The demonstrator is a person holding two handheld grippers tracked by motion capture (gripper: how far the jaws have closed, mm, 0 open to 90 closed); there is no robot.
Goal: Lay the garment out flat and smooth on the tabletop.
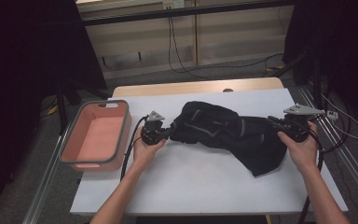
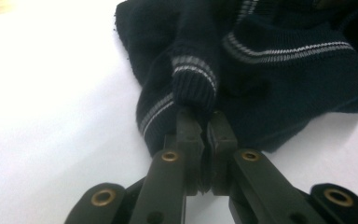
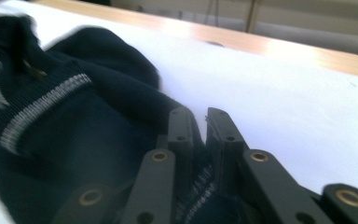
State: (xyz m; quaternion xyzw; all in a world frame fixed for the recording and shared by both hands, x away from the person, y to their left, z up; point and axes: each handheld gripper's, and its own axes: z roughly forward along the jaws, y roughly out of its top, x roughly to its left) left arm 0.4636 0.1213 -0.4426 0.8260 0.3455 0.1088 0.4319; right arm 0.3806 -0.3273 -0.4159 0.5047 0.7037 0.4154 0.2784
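Landmark: dark knit sweater [image 1: 223, 133], lying crumpled across the middle of the white counter [image 1: 186, 182].

Far left of the sweater: salmon-pink bin [image 1: 95, 137] with grey rim, nothing in it, off the counter's left edge.

At the sweater's left end: left hand-held gripper [image 2: 200, 123], jaws pinched narrow on a striped ribbed cuff [image 2: 194, 79]. Cuff fabric sits right between the pads, so that's a hold. In the high view it's the unit at the sweater's left tip [image 1: 167, 132].

Sweater itself: navy knit with pale stripes at cuffs and hem, bunched and folded over itself, not flat.

At the sweater's right end: right hand-held gripper [image 3: 198, 119], jaws nearly together with knit edge caught between them lower down; stitched hem visible in the gap. High view puts it at the sweater's right edge [image 1: 274, 122].

Handling guess: light, soft, floppy, stretchy. Will sag and drag between two grips. Not fragile or slippery. Best holds are the ribbed cuffs and hem, which are thicker and pinch firmly. Pulling the ends apart should flatten it.
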